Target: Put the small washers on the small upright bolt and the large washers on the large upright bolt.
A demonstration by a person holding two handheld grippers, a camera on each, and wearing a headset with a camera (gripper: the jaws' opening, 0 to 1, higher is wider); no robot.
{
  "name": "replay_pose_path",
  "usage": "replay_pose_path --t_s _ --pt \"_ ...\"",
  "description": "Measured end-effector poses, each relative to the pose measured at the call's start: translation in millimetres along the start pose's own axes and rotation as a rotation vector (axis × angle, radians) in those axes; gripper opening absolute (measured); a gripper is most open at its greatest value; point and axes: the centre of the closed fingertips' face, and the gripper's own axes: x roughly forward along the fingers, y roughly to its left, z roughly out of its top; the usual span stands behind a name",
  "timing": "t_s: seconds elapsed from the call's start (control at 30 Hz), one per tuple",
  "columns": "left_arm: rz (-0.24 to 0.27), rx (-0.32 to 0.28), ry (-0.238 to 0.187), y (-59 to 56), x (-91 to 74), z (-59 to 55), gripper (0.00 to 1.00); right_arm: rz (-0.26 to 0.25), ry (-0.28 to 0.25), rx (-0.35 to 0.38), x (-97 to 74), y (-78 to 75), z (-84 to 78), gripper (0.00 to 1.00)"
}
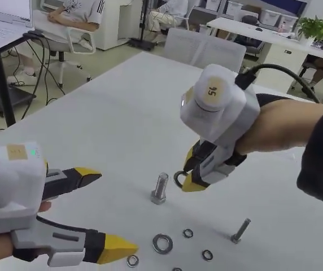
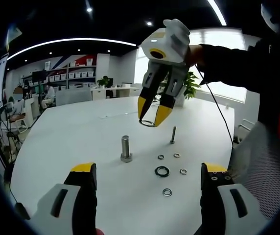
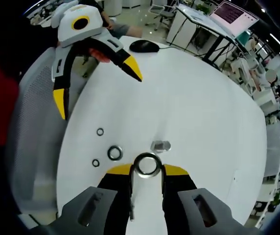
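Observation:
The large upright bolt [image 1: 159, 188] stands mid-table, and the small bolt [image 1: 240, 231] stands to its right. My right gripper [image 1: 191, 179] is shut on a large washer [image 1: 177, 179], hanging just right of and above the large bolt's head. In the right gripper view the held washer [image 3: 137, 165] sits between my yellow tips, with the bolt head [image 3: 160, 146] just beyond. One large washer [image 1: 162, 243] and several small washers [image 1: 188, 232] lie on the table in front. My left gripper [image 1: 108, 212] is open at the lower left, holding nothing.
The white table [image 1: 110, 118] stretches away behind the bolts. A grey chair [image 1: 204, 49] stands at its far edge. People sit at desks in the background. The person's dark sleeve [image 1: 319, 152] comes in from the right.

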Motion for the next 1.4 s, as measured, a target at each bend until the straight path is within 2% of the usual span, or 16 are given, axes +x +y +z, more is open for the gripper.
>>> replay_pose_path --t_s 0.37,0.63,1.4 --pt "-0.001 -0.001 0.015 1.4 0.8 -3.7 0.87 0.017 -0.010 0.008 13.7 -20.6 10.5 0.23" --pt "0.002 -0.004 0.021 2.9 0.7 -5.4 0.87 0.042 0.002 0.006 27.2 -22.7 13.8 0.23" --pt "0.002 -0.015 0.028 4.7 5.1 -11.0 0.86 0.094 0.049 0.007 52.8 -30.2 5.6 0.23"
